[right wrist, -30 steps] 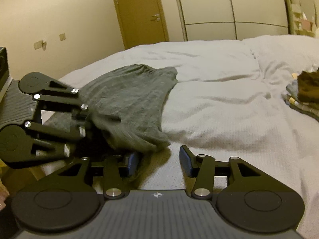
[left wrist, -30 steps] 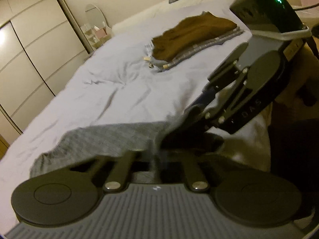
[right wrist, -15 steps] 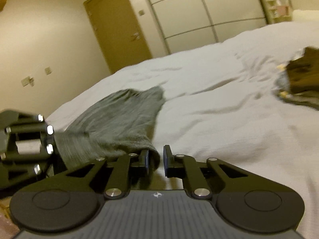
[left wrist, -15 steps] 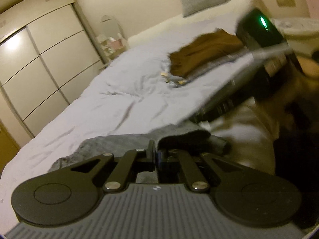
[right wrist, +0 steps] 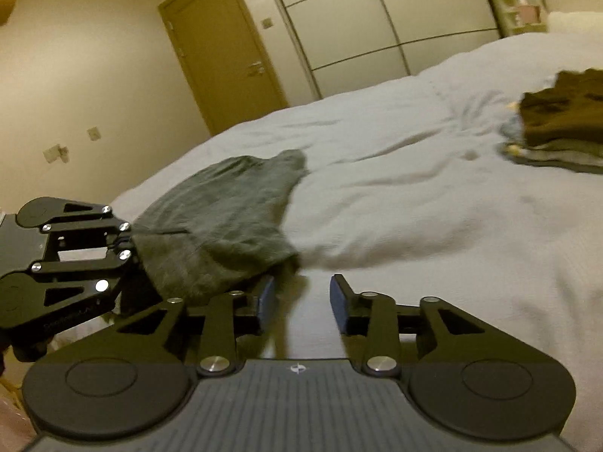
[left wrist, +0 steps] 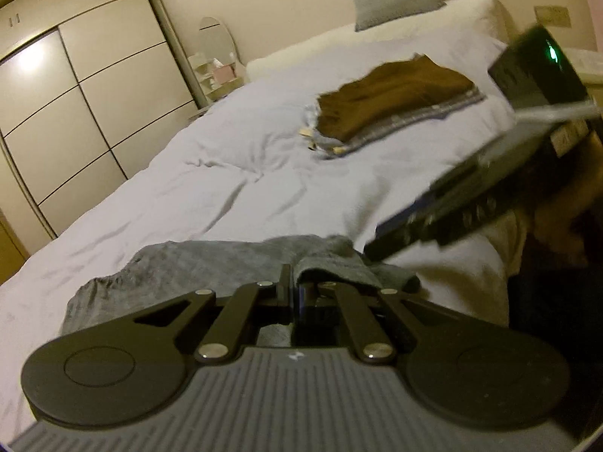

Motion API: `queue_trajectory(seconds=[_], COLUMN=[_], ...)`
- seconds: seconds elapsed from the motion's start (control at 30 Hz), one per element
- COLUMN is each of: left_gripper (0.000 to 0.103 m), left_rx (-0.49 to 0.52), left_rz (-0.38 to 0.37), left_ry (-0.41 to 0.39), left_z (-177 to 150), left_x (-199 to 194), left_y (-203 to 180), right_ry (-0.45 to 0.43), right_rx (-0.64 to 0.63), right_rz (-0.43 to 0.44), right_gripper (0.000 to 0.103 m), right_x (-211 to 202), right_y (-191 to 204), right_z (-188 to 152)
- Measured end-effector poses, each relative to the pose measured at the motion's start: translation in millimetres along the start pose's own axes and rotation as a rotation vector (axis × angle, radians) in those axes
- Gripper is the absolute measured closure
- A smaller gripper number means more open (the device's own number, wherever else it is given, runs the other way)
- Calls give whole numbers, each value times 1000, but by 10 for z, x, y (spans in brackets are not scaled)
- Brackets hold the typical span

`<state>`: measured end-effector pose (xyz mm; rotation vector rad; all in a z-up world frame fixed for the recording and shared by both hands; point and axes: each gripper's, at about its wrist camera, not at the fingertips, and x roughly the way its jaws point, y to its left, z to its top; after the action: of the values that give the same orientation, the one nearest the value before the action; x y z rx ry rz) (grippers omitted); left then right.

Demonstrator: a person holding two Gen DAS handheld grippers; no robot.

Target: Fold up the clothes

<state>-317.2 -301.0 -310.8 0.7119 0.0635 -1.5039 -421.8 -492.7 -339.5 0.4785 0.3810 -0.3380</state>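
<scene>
grey garment pinched by left, right released

grey garment (right wrist: 222, 211) lies on the white bed (right wrist: 395, 196), near edge clamped in the left gripper (left wrist: 292, 286), jaws closed on the fabric. right gripper (right wrist: 301, 297) sits just right of the cloth's near fold, jaws apart, nothing between them. well ahead and to the right of both: a folded stack (left wrist: 395, 101), brown piece on top. wardrobe (left wrist: 75, 105) beyond the bed.
</scene>
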Motion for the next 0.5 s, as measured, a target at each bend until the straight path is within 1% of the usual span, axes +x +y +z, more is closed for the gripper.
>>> queue_trajectory(seconds=[0.1,0.23,0.33,0.4,0.5], left_gripper=[101,101,101,101,101], left_rx=[-6,-33,-37,-25,23], left_rz=[-3,-26,-40,-53,-84], left_ry=[-2,-6,-1,6,25], left_z=[32,32,26,21,-3], left_x=[-5,-10,9,37,86], left_y=[14,27,9,-38,-180], right_ry=[28,25,-27,-53,-54], right_rx=[-22,-46,-39,-7,3], right_rz=[14,12,-32,-58,-88], right_gripper=[61,62,62,60,59], right_x=[192,303,239,178,120], right_y=[72,76,-18,-135,-232], right_z=[24,97,187,236,235])
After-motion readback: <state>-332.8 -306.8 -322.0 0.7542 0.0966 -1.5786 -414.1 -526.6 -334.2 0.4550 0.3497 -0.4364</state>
